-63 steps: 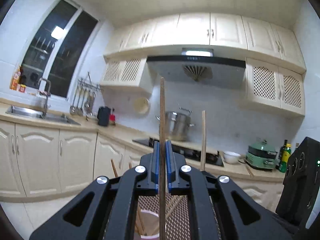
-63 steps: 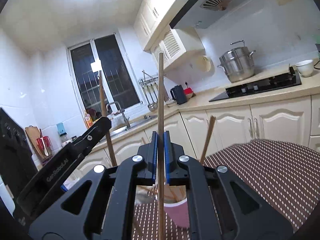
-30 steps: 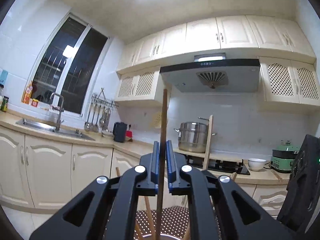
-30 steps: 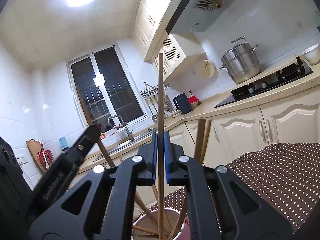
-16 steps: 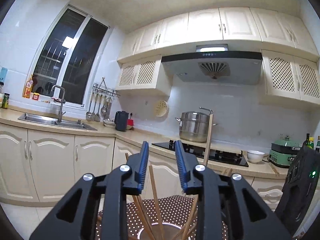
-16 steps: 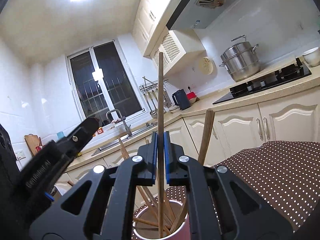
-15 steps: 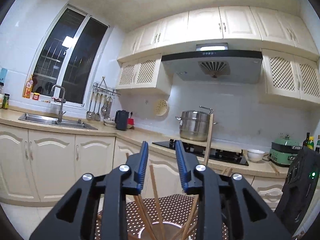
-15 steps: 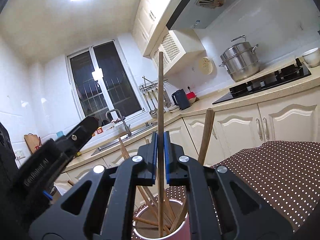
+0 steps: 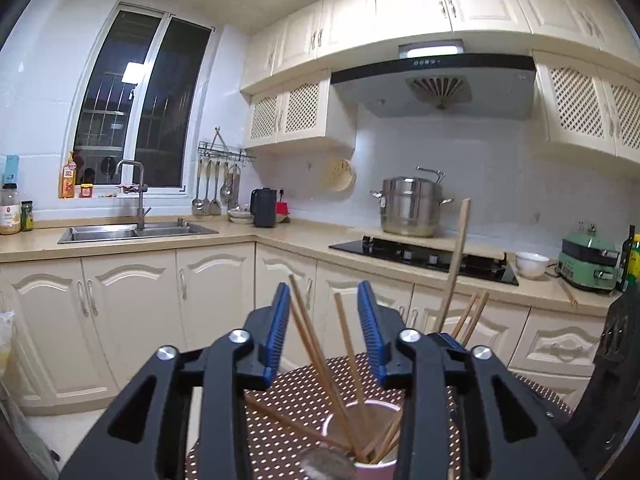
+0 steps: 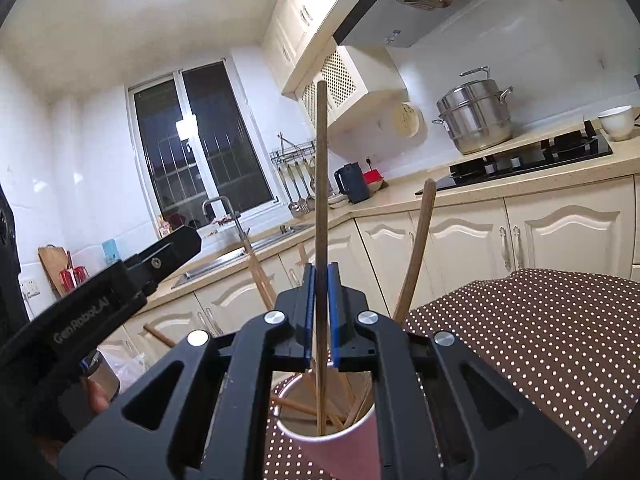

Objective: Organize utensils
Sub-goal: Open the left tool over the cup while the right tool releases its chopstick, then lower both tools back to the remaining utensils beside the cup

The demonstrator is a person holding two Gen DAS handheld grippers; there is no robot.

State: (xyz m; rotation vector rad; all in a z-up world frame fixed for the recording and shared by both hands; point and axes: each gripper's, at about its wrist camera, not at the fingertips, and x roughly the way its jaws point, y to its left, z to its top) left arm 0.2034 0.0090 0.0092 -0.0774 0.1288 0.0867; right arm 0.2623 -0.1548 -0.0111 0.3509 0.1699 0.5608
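Chopsticks (image 9: 320, 344) now standing loose in pink cup (image 10: 340, 444), fanned vs rim; cup sits on dotted surface (image 10: 520, 340), just below both grippers. Left gripper (image 9: 324, 320): jaws partway apart & opening, sticks showing in the gap but not pinched, blue pads clear of them. Looks like left's stick just got dropped in w/ the rest. Right gripper (image 10: 320, 308): jaws clamped on one upright chopstick (image 10: 321, 184), lower end dipping inside cup, upper end well above jaws. Probably next in line for release; not let go yet.

Vs a sec ago: left was shut on a vertical stick, now nothing gripped, jaws wider than half a sec back. Left view also tipped lower: more counter & cabinets, cup mouth in sight. Right grip same throughout, stick same pose betw pads; cup sits bit lower in frame.

Remaining: right to release, then check for strays on surface, none visible here.
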